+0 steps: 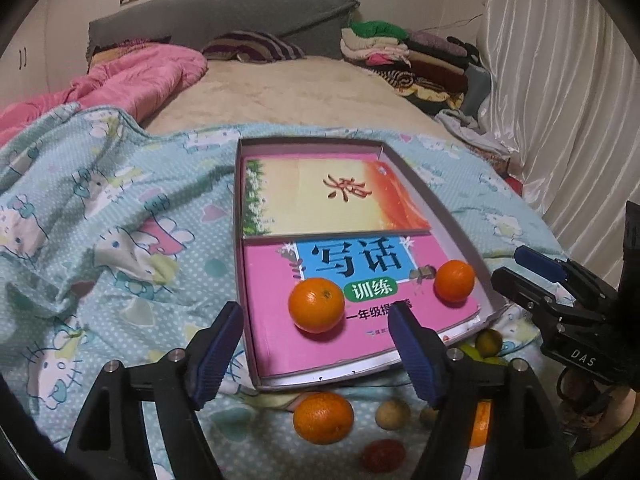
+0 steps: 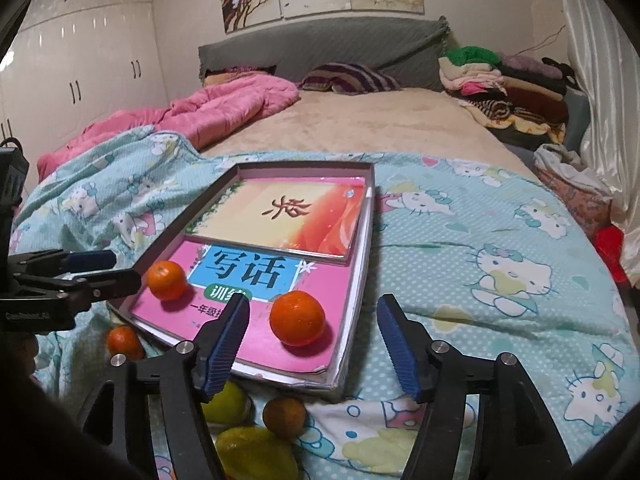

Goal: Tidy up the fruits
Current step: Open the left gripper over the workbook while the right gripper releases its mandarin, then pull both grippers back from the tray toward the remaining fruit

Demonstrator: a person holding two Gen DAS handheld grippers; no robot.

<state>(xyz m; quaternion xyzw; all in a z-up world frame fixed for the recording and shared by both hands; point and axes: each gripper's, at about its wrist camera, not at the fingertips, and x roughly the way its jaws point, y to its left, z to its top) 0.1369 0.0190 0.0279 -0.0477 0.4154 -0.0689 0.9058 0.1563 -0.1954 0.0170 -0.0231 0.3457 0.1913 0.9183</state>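
Two oranges sit on the pink book [image 1: 360,320] inside the shallow box [image 1: 448,216]: one [image 1: 316,305] toward the left gripper [image 1: 316,354], the other [image 1: 454,281] near the box's right wall. They look firm, round and light, with a smooth peel that could slip, and they would likely roll on the glossy cover, so I would pinch each across its widest middle, pads on opposite sides. Both grippers stand open and empty; the right gripper [image 2: 313,348] has the nearer orange [image 2: 297,318] just ahead of its spread fingers. On the blanket [image 1: 120,208] below the box I count more fruit: in the left view another orange [image 1: 323,417], a pale round fruit [image 1: 393,413] and a red one [image 1: 384,455] (blurred, kind unclear); in the right view a small orange [image 2: 124,342], a dull orange one [image 2: 284,417] and two yellow-green fruits [image 2: 228,404] [image 2: 256,454]. Two books lie in the box, a smaller orange-and-cream book [image 1: 332,196] overlapping the pink one.
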